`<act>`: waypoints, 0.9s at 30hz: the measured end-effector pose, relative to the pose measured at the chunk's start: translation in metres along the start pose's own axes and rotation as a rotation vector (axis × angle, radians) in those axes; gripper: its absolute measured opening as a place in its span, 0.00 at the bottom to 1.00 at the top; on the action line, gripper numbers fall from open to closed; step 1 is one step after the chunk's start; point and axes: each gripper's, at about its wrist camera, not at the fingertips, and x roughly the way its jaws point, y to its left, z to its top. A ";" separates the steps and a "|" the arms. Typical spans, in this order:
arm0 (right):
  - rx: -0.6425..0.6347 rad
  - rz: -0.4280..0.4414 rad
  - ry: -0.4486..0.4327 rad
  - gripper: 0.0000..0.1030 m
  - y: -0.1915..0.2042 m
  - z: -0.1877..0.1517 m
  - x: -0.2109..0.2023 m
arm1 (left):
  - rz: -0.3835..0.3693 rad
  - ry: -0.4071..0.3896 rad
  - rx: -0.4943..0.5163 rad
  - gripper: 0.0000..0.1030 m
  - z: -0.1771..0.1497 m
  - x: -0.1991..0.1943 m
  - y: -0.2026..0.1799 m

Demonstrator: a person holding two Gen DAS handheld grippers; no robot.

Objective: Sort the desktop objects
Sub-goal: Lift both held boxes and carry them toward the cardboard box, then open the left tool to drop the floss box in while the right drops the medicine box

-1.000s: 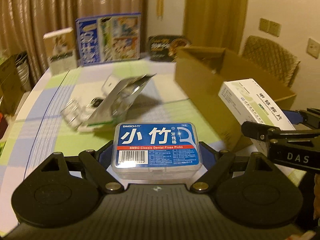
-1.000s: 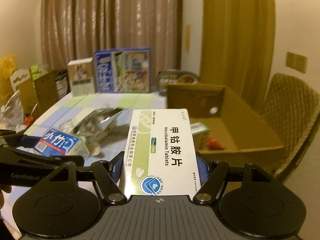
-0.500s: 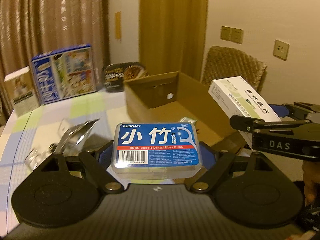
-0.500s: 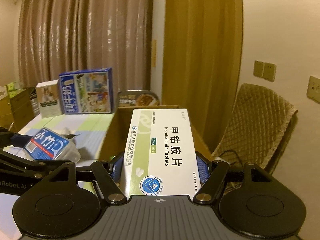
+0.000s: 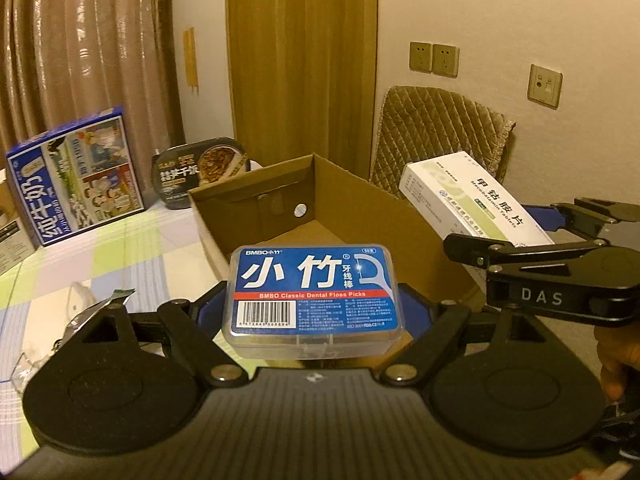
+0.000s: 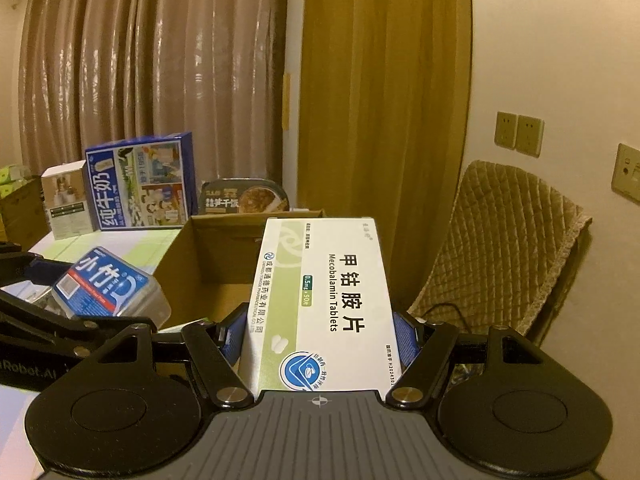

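Note:
My left gripper (image 5: 312,312) is shut on a clear dental floss pick box (image 5: 312,292) with a blue label, held above the near edge of an open cardboard box (image 5: 280,208). My right gripper (image 6: 320,340) is shut on a white and green tablet box (image 6: 324,300), lifted at the cardboard box's (image 6: 208,256) right side. From the left wrist view the tablet box (image 5: 472,208) and the right gripper (image 5: 560,276) appear at the right. The right wrist view has the floss box (image 6: 104,284) at its left, in the left gripper.
A blue milk carton box (image 5: 76,172) and a dark ready-meal tray (image 5: 200,172) stand at the table's far side. A silver foil pack (image 5: 100,312) lies on the checked tablecloth (image 5: 132,252) at left. A quilted chair (image 5: 436,136) stands behind the cardboard box. A hand (image 5: 616,364) is at right.
Both grippers swung right with their boxes, from over the table to the cardboard box. The foil pack has slid to the left edge of the left wrist view.

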 end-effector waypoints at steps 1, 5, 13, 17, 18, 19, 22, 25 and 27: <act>0.000 0.000 0.000 0.66 -0.002 0.001 0.003 | -0.001 0.002 0.002 0.81 0.001 0.004 -0.001; 0.001 0.001 0.004 0.66 -0.004 0.001 0.009 | -0.010 0.010 0.007 0.81 0.003 0.017 -0.003; 0.017 -0.007 0.014 0.66 -0.010 0.003 0.026 | -0.024 0.013 0.032 0.81 0.010 0.040 -0.004; 0.030 -0.011 0.022 0.66 -0.015 0.001 0.032 | -0.055 0.026 0.037 0.82 0.014 0.055 -0.004; 0.027 -0.011 0.020 0.66 -0.015 0.001 0.032 | -0.060 0.034 0.037 0.82 0.015 0.059 -0.003; 0.025 -0.011 0.020 0.66 -0.015 0.000 0.032 | -0.050 0.040 0.044 0.82 0.015 0.062 -0.002; 0.027 -0.008 0.023 0.66 -0.014 -0.001 0.034 | -0.027 0.031 0.056 0.82 0.014 0.062 0.003; 0.028 0.000 0.026 0.66 -0.011 -0.001 0.036 | -0.012 0.024 0.041 0.82 0.012 0.057 0.009; 0.027 0.007 0.026 0.66 -0.008 -0.001 0.037 | -0.008 0.024 0.035 0.82 0.010 0.054 0.012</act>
